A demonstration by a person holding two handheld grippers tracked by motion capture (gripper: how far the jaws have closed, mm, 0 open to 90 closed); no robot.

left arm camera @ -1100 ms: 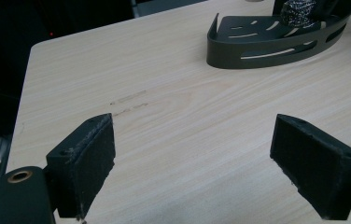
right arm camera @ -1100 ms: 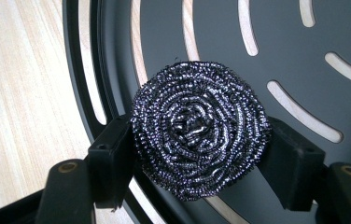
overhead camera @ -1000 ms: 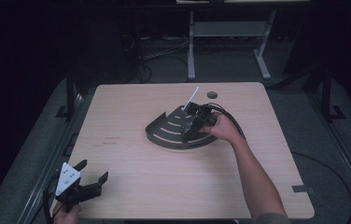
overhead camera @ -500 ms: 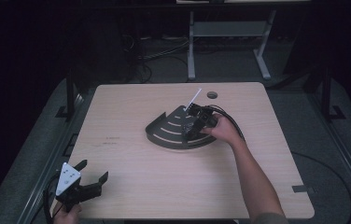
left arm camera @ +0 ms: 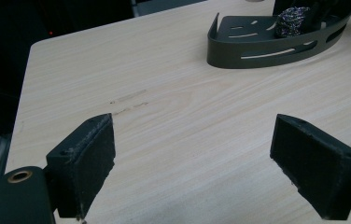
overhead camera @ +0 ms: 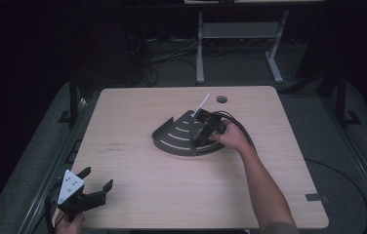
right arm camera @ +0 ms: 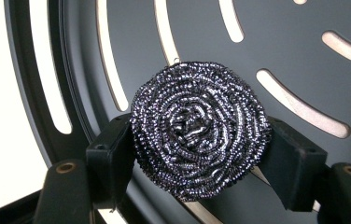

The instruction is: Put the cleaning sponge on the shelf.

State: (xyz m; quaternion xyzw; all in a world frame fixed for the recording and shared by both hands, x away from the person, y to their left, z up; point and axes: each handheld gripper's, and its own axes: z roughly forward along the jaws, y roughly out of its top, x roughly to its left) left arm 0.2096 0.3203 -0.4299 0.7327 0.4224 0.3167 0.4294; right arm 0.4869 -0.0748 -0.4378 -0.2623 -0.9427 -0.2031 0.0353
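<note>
Steel scourer (right arm camera: 198, 128) between right tool (right arm camera: 197, 154) pads, above slotted rack (right arm camera: 304, 60).

Bare table (overhead camera: 137, 131) lies open between the left tongs (overhead camera: 96, 179) and the slotted tray's wall (left arm camera: 257, 52), the one obstacle

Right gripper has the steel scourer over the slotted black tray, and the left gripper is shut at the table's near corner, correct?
Not quite: the left gripper is open, jaws wide apart with nothing between them, as the left gripper view shows. The right gripper does have the steel scourer over the slotted black tray.
</note>
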